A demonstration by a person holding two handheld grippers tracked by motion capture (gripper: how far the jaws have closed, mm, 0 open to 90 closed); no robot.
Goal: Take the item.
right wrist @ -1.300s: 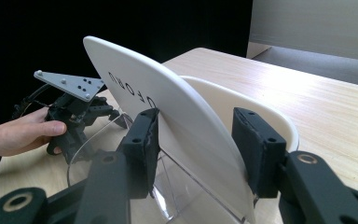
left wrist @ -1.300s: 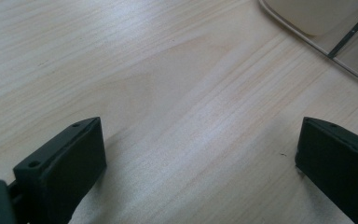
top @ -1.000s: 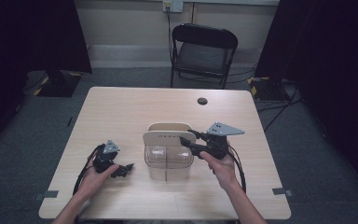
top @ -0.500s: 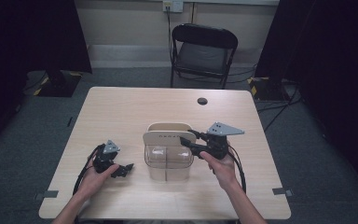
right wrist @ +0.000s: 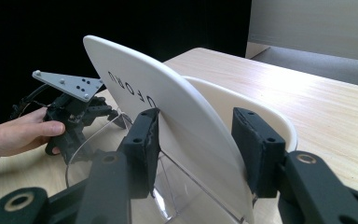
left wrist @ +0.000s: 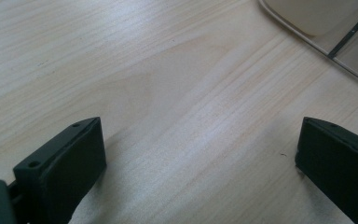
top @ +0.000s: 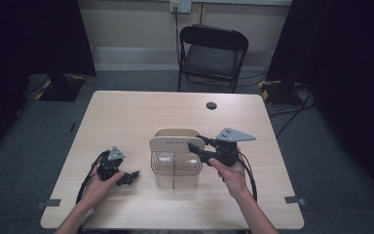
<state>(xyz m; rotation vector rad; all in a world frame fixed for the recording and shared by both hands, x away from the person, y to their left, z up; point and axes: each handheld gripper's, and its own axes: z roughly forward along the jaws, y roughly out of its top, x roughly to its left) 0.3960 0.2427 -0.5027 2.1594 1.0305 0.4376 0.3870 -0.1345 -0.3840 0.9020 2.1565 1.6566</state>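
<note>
A clear plastic rack (top: 175,171) stands mid-table with two white plates upright in it. The front plate (top: 171,145) (right wrist: 168,107) bears lettering on its back; the rear plate (top: 177,131) (right wrist: 223,100) stands just behind it. My right gripper (top: 195,142) (right wrist: 196,116) reaches in from the right and is shut on the front plate's upper edge, one jaw on each face. Left of the rack, my left gripper (top: 129,178) (left wrist: 196,140) rests low over the bare wood, open with nothing between its jaws; in the right gripper view that left gripper (right wrist: 74,116) shows beyond the rack.
The wooden table (top: 126,117) holds a small black round object (top: 211,105) near its far edge. A black folding chair (top: 213,53) stands behind the table. Cables trail from both grippers toward the near edge.
</note>
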